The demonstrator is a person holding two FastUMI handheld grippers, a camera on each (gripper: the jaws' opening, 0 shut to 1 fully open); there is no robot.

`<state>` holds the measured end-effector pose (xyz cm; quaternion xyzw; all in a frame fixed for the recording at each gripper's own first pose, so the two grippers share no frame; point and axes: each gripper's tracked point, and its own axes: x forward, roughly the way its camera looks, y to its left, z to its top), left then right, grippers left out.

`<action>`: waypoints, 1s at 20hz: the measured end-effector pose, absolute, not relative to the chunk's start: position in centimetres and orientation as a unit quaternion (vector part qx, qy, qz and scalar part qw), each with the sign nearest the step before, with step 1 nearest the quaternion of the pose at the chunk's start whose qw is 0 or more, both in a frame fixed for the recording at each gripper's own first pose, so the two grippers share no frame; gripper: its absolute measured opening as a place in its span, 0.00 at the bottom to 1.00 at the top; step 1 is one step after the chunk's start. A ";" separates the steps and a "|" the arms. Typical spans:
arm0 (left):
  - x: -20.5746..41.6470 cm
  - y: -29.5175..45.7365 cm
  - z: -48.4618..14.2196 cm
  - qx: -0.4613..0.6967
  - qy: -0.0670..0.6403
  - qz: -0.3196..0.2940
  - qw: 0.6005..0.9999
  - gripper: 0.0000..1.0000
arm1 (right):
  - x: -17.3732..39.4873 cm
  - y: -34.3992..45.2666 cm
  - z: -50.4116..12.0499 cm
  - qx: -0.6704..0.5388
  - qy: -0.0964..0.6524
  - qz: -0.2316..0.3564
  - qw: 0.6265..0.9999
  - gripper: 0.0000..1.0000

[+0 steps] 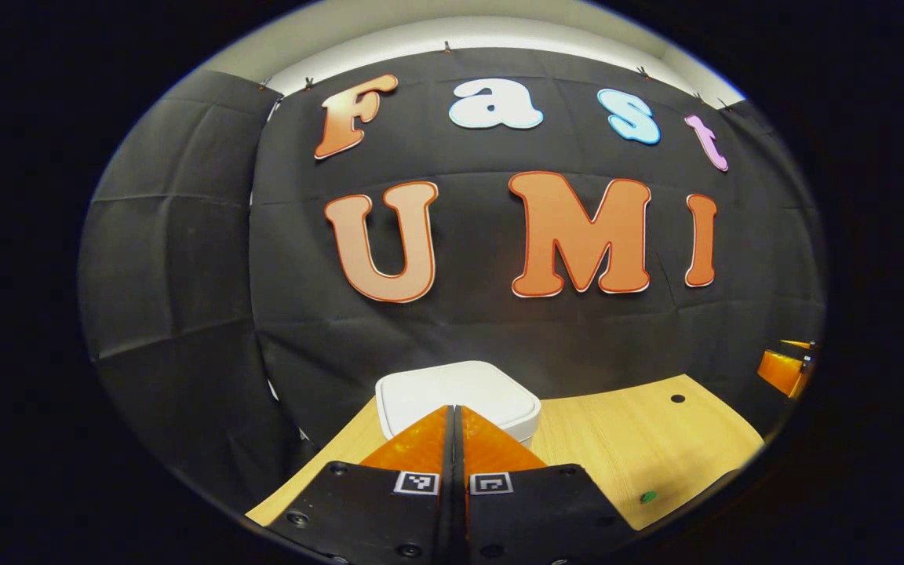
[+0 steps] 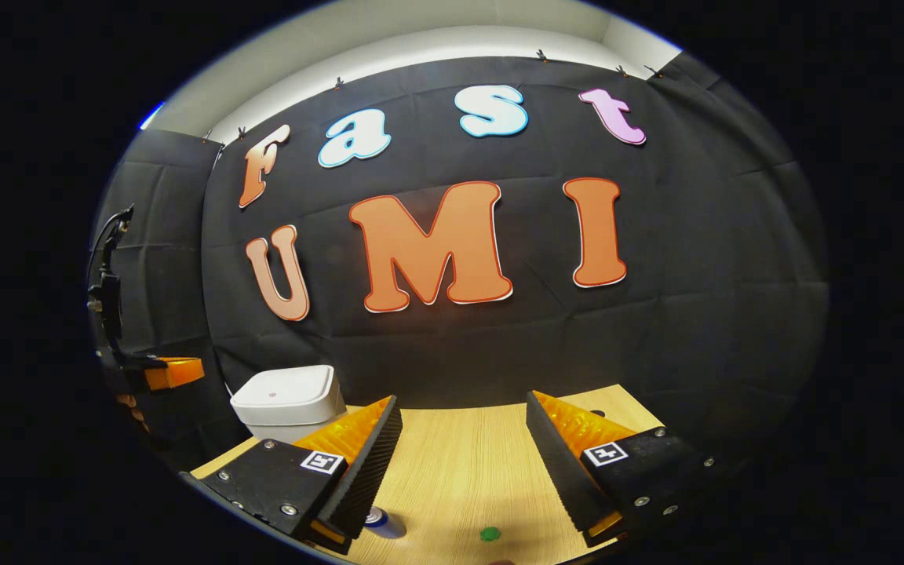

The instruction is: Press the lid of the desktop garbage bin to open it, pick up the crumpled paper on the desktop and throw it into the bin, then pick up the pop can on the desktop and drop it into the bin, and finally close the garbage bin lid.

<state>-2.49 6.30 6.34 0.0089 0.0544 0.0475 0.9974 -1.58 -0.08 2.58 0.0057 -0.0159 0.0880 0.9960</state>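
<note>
In the left gripper view, the left gripper (image 1: 456, 424) had its two fingers pressed together, nothing between them, their tips meeting in a point just in front of the white desktop garbage bin (image 1: 458, 396). The gripper was held level and aimed straight at the bin's near edge; whether the tips touched the lid could not be told. The bin's lid (image 1: 452, 388) lay flat and shut.

In the right gripper view, the right gripper (image 2: 464, 428) was held low over the table (image 2: 460, 463) with its fingers spread wide apart and empty, pointing toward the far wall. Below its left finger, at the near edge of the view, the top of the pop can (image 2: 383, 522) showed, standing on the table, just beside that finger. A small green dot (image 2: 489, 534) sat on the wood between the fingers, nearer than their tips.

Farther off to the left in the same view, the bin stood at the table's far left corner, and beyond it the left gripper hung in the air, with the fingers of the hand that held it showing just beneath it at the view's left edge.

The table was pale wood with a visible grain and a small dark hole (image 1: 677, 399) near its far right part. Black cloth (image 1: 185, 259) with creases hung as the wall behind and to the left, with a pale strip of room wall (image 2: 421, 39) above it.
</note>
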 end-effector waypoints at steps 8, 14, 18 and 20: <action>3.1 5.3 9.1 -0.004 0.090 -0.012 0.996 0.00 | -0.5 -0.6 3.1 0.006 -0.017 0.080 0.997 0.95; 7.7 6.0 4.4 -0.004 0.175 -0.057 0.983 0.00 | 0.5 -2.5 2.5 0.019 -0.011 0.054 0.998 0.95; 9.6 6.7 0.4 -0.029 0.230 -0.054 0.971 0.00 | 1.0 -3.5 1.9 0.029 -0.002 0.039 0.999 1.00; 9.9 7.1 -0.9 -0.025 0.242 -0.054 0.968 0.00 | 1.4 -3.8 1.6 0.032 0.002 0.033 0.999 0.95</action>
